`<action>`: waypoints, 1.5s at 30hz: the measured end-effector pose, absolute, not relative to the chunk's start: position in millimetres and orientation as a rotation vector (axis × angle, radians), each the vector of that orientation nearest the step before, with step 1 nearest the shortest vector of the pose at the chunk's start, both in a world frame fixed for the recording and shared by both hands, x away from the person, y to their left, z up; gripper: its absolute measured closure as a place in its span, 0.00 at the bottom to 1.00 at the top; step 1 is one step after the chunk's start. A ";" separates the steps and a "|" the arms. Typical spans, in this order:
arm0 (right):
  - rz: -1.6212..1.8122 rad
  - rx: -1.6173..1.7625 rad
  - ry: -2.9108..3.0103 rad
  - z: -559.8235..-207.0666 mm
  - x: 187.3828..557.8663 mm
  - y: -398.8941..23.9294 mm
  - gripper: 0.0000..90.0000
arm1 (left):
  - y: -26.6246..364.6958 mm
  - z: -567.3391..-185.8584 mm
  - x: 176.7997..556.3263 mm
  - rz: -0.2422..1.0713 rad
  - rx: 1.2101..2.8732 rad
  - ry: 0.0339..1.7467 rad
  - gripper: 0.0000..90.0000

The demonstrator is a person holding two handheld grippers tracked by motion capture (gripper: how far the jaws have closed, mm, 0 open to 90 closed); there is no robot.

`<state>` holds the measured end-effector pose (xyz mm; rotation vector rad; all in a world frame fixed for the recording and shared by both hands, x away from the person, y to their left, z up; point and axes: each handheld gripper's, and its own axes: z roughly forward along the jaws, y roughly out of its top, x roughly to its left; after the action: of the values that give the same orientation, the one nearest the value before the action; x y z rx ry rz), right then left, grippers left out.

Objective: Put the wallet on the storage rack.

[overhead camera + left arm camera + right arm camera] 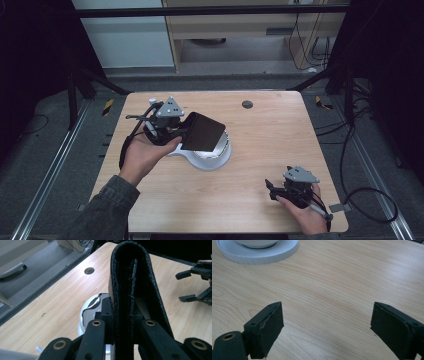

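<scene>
Gripping a black folded wallet (202, 132) by its lower end, the left gripper (187, 131) holds it off the table (260, 150), its jaws drawn narrow with the pads pressing both faces. In the left gripper view the wallet (132, 285) stands up between the jaws, fold uppermost, its grained leather-like skin and a stitched inner seam showing.

It looks light and soft rather than stiff (a folded thing like this will likely flex or fan open if pinched at one flap), so the present hold across both leaves seems the safe one. The grain should give the pads fair friction; nothing about it looks fragile.

Just beyond and below the left gripper sits a white scale (210, 155), its shiny pan partly under the wallet. That pan is the nearest thing to knock.

The right gripper (272, 190) rests near the table's front edge, well apart from the left one, jaws spread wide with nothing between them; its own view shows bare wood ahead and the scale's rim (259, 252) farther off. Between the two grippers the wood lies open, as does the far side around a round grommet (247, 104). The right gripper's edge is close, with little margin.
</scene>
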<state>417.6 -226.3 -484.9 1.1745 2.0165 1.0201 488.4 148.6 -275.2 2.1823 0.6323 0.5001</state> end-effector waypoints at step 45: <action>1.012 1.184 2.021 -485.4 418.2 -227.2 0.12 | 142.4 -295.3 506.2 0.502 2.250 0.665 0.89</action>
<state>418.2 -227.2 -485.4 1.1835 2.0208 1.0118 506.2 142.4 -295.3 2.2501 0.6647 0.5021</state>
